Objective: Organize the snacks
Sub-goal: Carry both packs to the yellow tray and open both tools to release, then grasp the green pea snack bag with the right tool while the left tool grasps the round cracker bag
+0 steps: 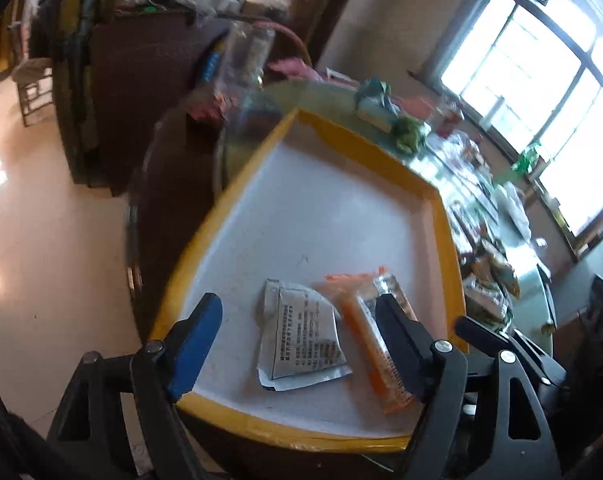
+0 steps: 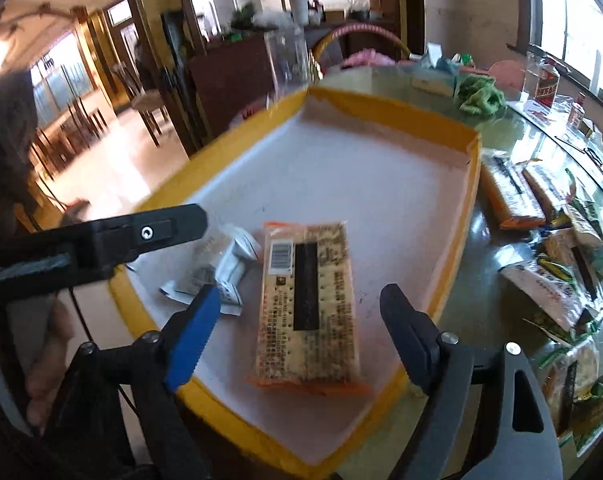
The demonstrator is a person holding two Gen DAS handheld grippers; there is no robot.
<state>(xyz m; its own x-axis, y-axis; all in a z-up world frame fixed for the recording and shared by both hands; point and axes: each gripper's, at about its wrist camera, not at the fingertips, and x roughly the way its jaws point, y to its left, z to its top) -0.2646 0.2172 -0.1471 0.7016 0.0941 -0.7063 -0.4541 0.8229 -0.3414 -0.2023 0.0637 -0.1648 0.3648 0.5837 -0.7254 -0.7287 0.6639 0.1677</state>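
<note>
A shallow yellow-rimmed tray (image 1: 381,156) with a white floor sits on a glass table; it also shows in the right wrist view (image 2: 401,116). In it lie a silver printed packet (image 1: 301,340) and an orange cracker pack (image 1: 377,344). My left gripper (image 1: 297,340) is open, jaws either side of the silver packet, just above it. In the right wrist view the cracker pack (image 2: 307,304) lies flat between the jaws of my open right gripper (image 2: 297,320), not touched. The silver packet (image 2: 221,272) lies left of it. The left gripper's finger (image 2: 141,236) reaches in from the left.
Several more snack packs (image 2: 557,264) lie on the glass table right of the tray. A green cloth (image 2: 481,96), a tissue box (image 2: 433,80) and bottles (image 2: 545,80) stand beyond it. A clear container (image 2: 287,60) stands at the tray's far corner. Floor lies left.
</note>
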